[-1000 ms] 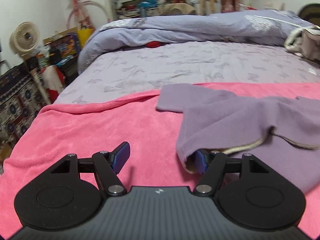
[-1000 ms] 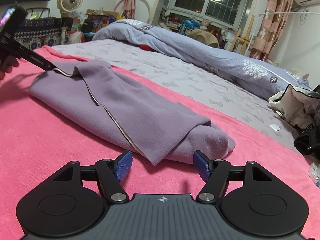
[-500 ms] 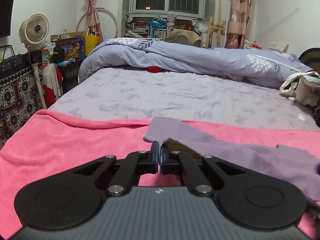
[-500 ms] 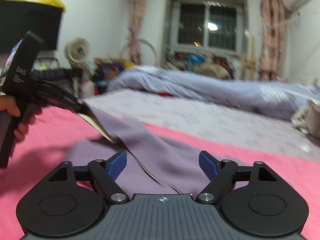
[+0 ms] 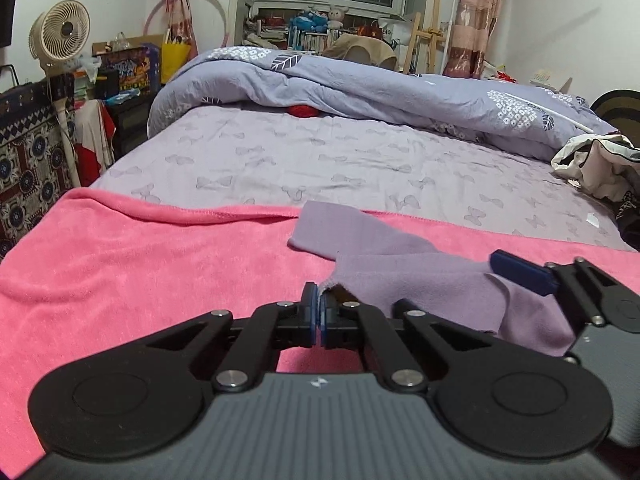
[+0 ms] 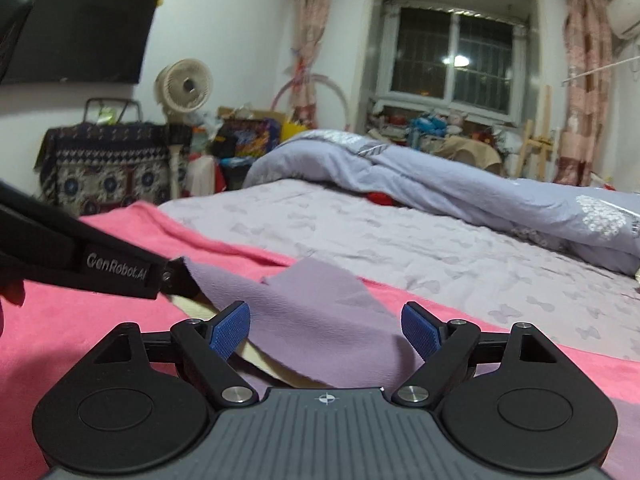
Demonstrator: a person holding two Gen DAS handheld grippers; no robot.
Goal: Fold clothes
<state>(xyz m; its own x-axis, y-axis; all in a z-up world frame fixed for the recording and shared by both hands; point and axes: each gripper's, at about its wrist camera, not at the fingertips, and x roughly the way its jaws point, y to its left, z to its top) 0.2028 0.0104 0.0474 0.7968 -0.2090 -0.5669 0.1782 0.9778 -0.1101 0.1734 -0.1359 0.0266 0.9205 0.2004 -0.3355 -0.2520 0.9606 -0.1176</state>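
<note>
A lilac garment (image 5: 420, 280) with a cream lining lies on a pink towel (image 5: 140, 260) spread over the bed. My left gripper (image 5: 319, 312) is shut on the garment's near edge and holds that corner raised off the towel. In the right wrist view the left gripper (image 6: 180, 278) comes in from the left with the cloth edge pinched in its tip. My right gripper (image 6: 326, 332) stands open, the lilac garment (image 6: 320, 304) draped between and under its fingers without being pressed. One of its blue pads (image 5: 520, 273) shows at the right of the left wrist view.
Beyond the pink towel (image 6: 60, 320) lies a lilac sheet (image 5: 340, 160) with a rumpled blue-grey duvet (image 5: 400, 92) at the far side. A heap of clothes (image 5: 596, 168) sits at the right edge. A fan (image 5: 60, 36) and boxes crowd the floor left of the bed.
My left gripper has shut on the garment's edge and lifted it. The right gripper has swung left along the garment towards the left one, and its jaws have widened.
</note>
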